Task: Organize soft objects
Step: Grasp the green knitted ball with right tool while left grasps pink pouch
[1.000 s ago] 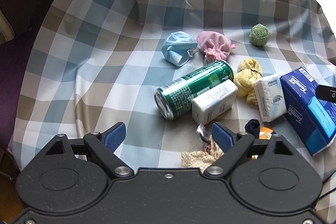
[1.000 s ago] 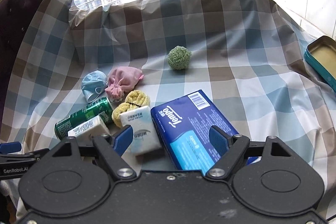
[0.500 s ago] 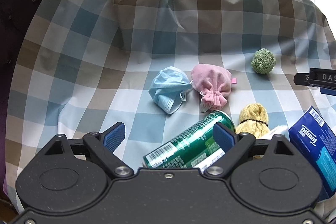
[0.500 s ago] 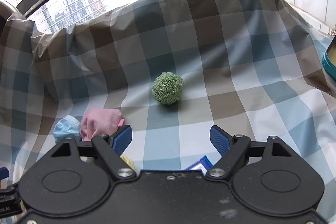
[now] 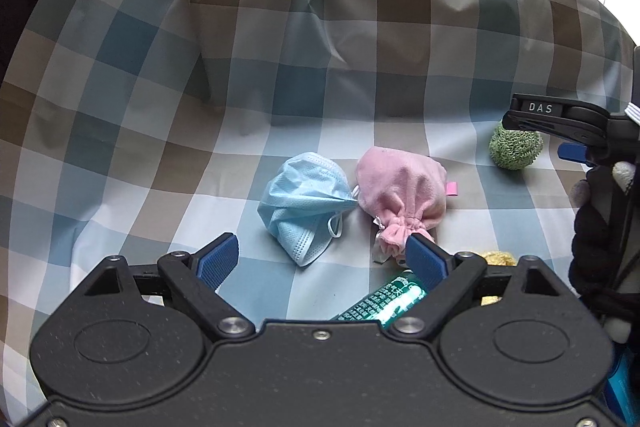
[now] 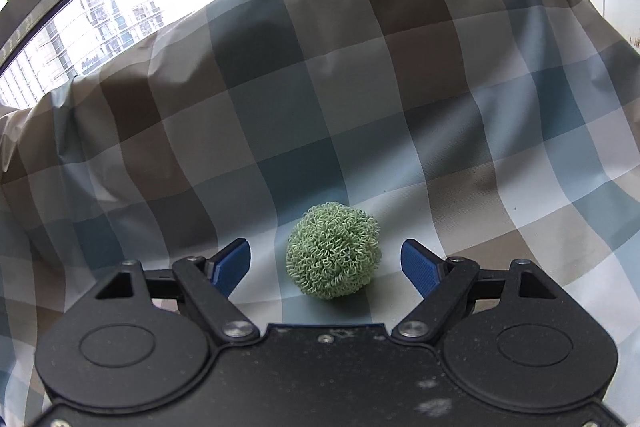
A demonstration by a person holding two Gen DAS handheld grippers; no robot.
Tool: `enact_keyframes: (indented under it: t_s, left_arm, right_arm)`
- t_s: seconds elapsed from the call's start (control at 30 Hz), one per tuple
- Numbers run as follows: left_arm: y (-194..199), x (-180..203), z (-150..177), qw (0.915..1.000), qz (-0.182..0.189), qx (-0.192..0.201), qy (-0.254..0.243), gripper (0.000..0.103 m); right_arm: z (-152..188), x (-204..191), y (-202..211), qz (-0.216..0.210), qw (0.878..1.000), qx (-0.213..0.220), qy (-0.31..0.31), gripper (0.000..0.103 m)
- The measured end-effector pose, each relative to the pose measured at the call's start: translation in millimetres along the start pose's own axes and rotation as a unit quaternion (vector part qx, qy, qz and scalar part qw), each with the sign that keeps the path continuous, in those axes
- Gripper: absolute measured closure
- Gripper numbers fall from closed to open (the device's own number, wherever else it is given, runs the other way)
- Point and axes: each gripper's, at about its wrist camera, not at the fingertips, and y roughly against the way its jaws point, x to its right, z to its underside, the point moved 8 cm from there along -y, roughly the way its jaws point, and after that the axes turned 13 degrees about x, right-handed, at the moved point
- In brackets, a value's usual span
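Note:
My left gripper (image 5: 322, 261) is open and empty, just in front of a crumpled blue face mask (image 5: 306, 205) and a pink drawstring pouch (image 5: 402, 193) lying side by side on the checked cloth. My right gripper (image 6: 326, 265) is open, its fingers either side of a green curly scrubber ball (image 6: 333, 255) without touching it. The ball also shows in the left wrist view (image 5: 515, 149), with the right gripper's finger (image 5: 560, 117) over it.
A green can (image 5: 386, 303) and a yellow fluffy item (image 5: 496, 259) lie partly hidden behind my left gripper. The checked cloth (image 6: 280, 115) rises into a draped backrest behind the objects. A window lies beyond it.
Both grippers moved forward. The left one passed the can and tissue packs toward the mask and pouch. The right one left the blue tissue pack and closed in on the green ball.

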Motion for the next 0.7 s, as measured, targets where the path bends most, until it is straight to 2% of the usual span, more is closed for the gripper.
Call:
enact_keyframes:
  t_s: [0.2, 0.37, 0.43, 0.53, 0.7]
  left_arm:
    - [-14.4, 13.6, -3.7, 0.9998, 0.005, 0.005, -0.02, 0.013]
    - [-28.2, 22.5, -1.8, 0.9997, 0.014, -0.003, -0.018, 0.013]
    - [-34.0, 26.9, -0.9, 0.9997, 0.013, -0.006, -0.021, 0.013]
    - [-42.9, 35.0, -0.2, 0.9994, 0.011, -0.01, -0.03, 0.013]
    - [-57.7, 49.4, -2.8, 0.9989, 0.009, -0.012, -0.044, 0.013]
  right_arm:
    - [5.3, 3.8, -16.2, 0.009, 1.0, 0.005, -0.004, 0.02]
    - [18.9, 1.5, -37.6, 0.016, 0.999, -0.046, 0.006, 0.022]
    - [21.2, 1.6, -41.4, 0.013, 0.998, -0.055, 0.0, 0.029]
    - [22.7, 1.8, -44.1, -0.002, 0.998, -0.061, -0.013, 0.047]
    - [18.3, 6.1, -37.4, -0.008, 0.999, -0.04, -0.033, 0.052]
